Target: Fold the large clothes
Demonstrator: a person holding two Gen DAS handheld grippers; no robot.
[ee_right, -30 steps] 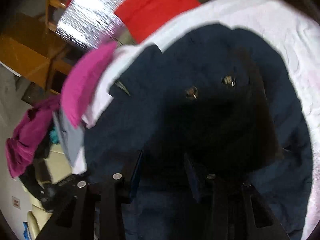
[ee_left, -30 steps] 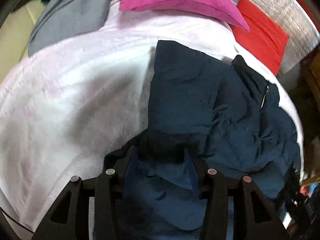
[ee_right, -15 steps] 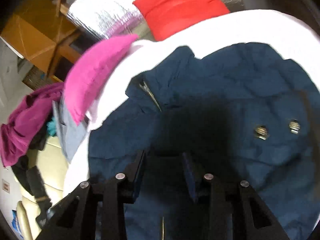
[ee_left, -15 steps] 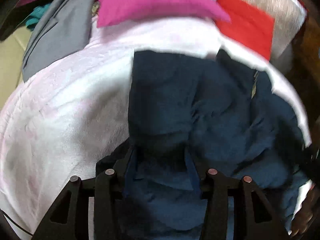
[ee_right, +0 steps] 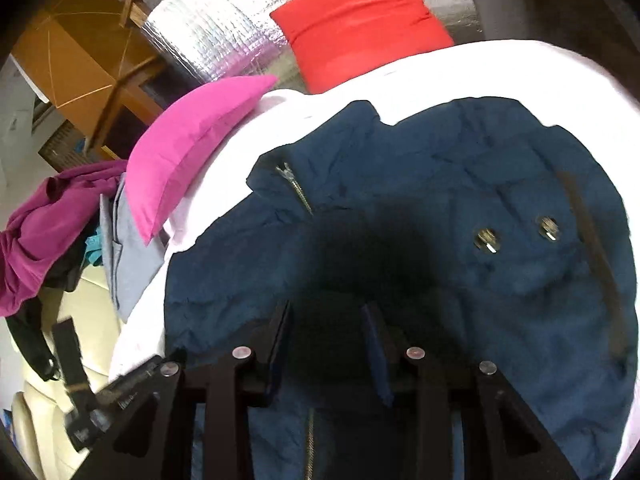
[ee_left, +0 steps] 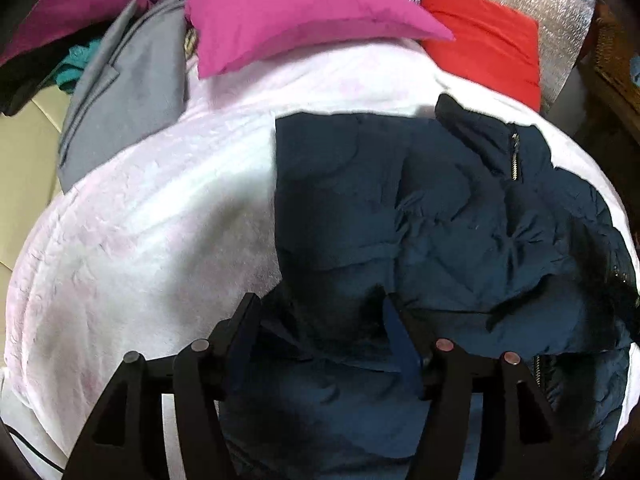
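One navy jacket (ee_left: 440, 216), collar toward pillows (ee_left: 304, 16)

A dark navy quilted jacket (ee_left: 440, 220) lies crumpled on a pale pink-white blanket (ee_left: 160, 220), towards the blanket's right side in the left wrist view; its padded fabric is puffy and creased, folded over itself in loose layers; a metal zipper (ee_left: 514, 158) runs down near its raised collar at the end of the blanket nearest a magenta pillow (ee_left: 300, 16); in the right wrist view the jacket (ee_right: 440, 200) spreads wide over the blanket, with two metal snap buttons (ee_right: 516, 234) side by side on its upper face, well apart from the zipper.
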